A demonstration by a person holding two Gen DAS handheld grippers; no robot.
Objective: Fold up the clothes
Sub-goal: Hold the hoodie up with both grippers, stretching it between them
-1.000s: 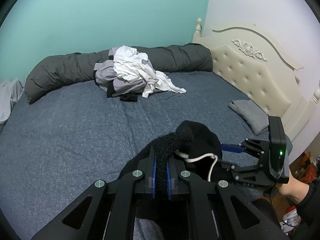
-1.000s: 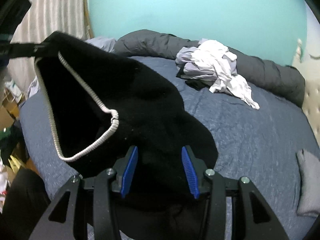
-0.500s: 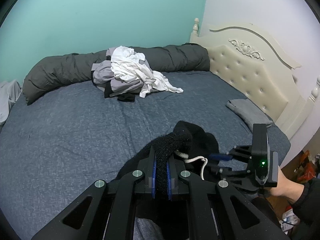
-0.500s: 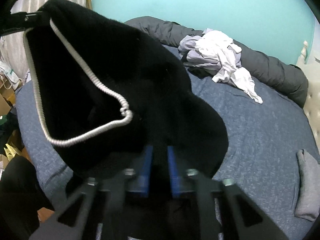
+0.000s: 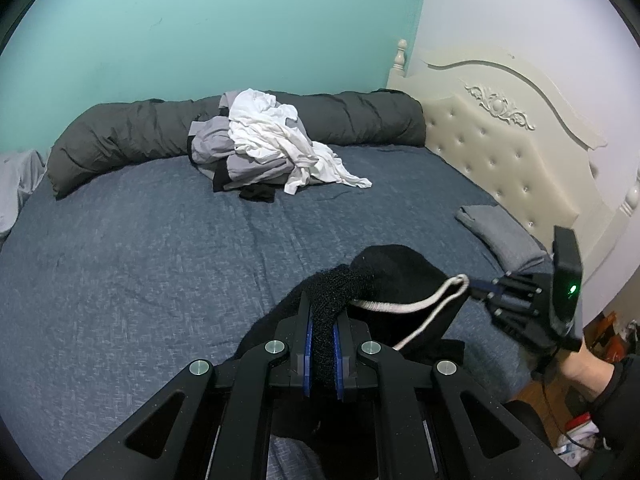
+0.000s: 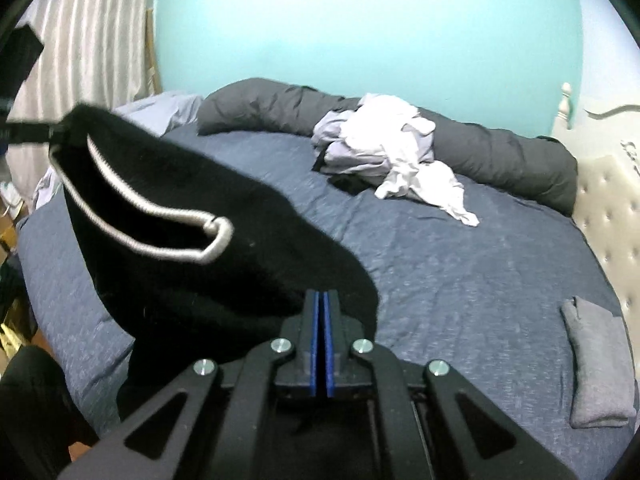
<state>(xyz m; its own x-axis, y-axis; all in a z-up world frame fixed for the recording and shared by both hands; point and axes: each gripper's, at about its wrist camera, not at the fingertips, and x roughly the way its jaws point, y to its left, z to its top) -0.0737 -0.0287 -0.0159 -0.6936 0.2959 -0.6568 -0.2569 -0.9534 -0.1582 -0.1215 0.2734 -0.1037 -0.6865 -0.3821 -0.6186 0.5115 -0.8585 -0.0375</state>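
A black fleece garment [image 5: 400,276] with a white cord [image 5: 420,308] along its opening hangs stretched between both grippers above the bed's near edge. My left gripper [image 5: 322,320] is shut on a thick bunch of its edge. To the right, my right gripper [image 5: 480,290] pinches the corner where the cord ends. In the right wrist view the garment [image 6: 240,272] sags open, the cord [image 6: 168,248] looping across it. My right gripper [image 6: 322,300] is shut on its lower edge, and the left gripper [image 6: 52,134] holds the far left corner.
The blue bed sheet [image 5: 160,260] carries a pile of white and grey clothes [image 5: 272,148] against a rolled dark duvet [image 5: 132,132]. A folded grey garment [image 5: 496,232] lies by the cream headboard [image 5: 500,152]. A person's hand and sleeve [image 5: 592,372] are at the right edge.
My right gripper went from open to shut on the black garment's edge, then drew away to the right, pulling the garment and cord taut between the grippers.
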